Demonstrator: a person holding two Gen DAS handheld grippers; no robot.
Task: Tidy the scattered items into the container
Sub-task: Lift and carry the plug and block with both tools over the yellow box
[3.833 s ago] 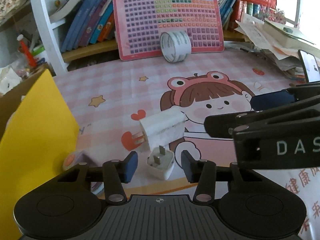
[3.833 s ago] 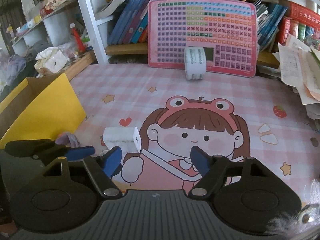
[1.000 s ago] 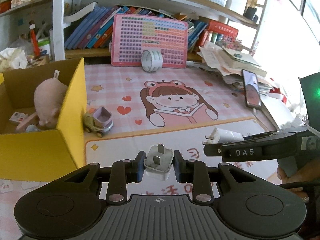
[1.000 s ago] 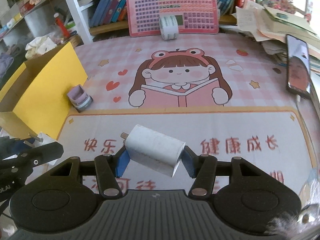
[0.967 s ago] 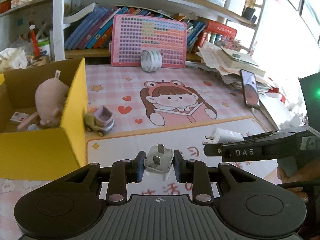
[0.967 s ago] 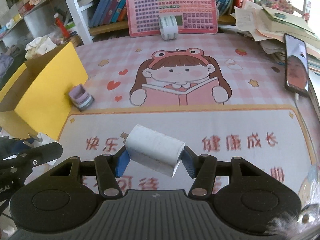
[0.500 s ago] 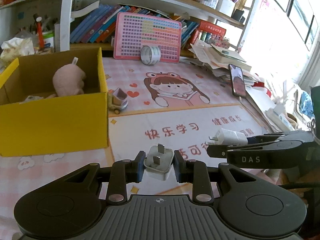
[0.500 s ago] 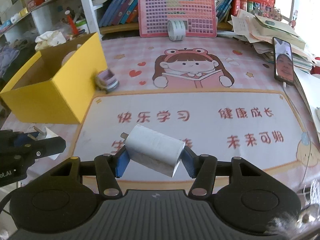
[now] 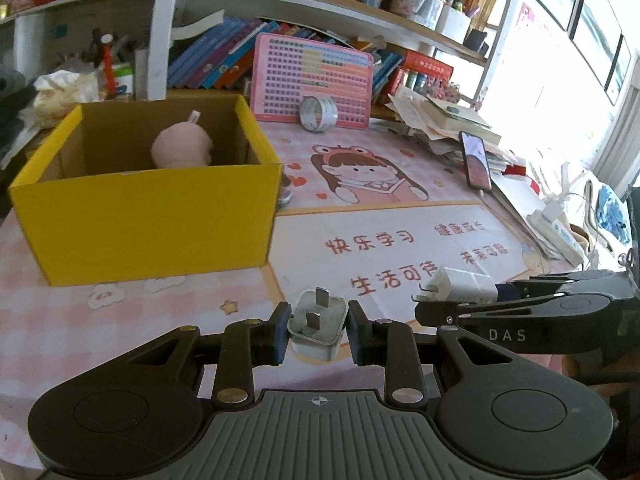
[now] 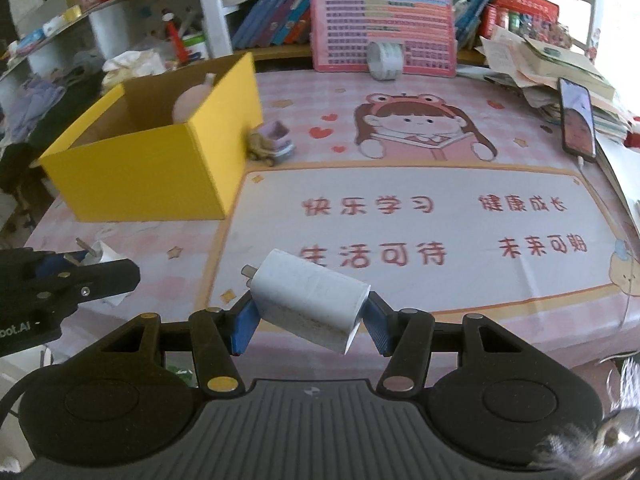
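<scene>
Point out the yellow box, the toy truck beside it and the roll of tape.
yellow box (image 10: 152, 172): right wrist view, on its front wall.
toy truck (image 10: 274, 142): right wrist view, on its lilac body.
roll of tape (image 9: 318, 114): left wrist view, on its outer band.

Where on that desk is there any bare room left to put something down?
The white printed panel of the mat lies bare, between the yellow box and the phone. The pink strip in front of the box is free too. It is crowded by the toy truck and the paper pile.
</scene>
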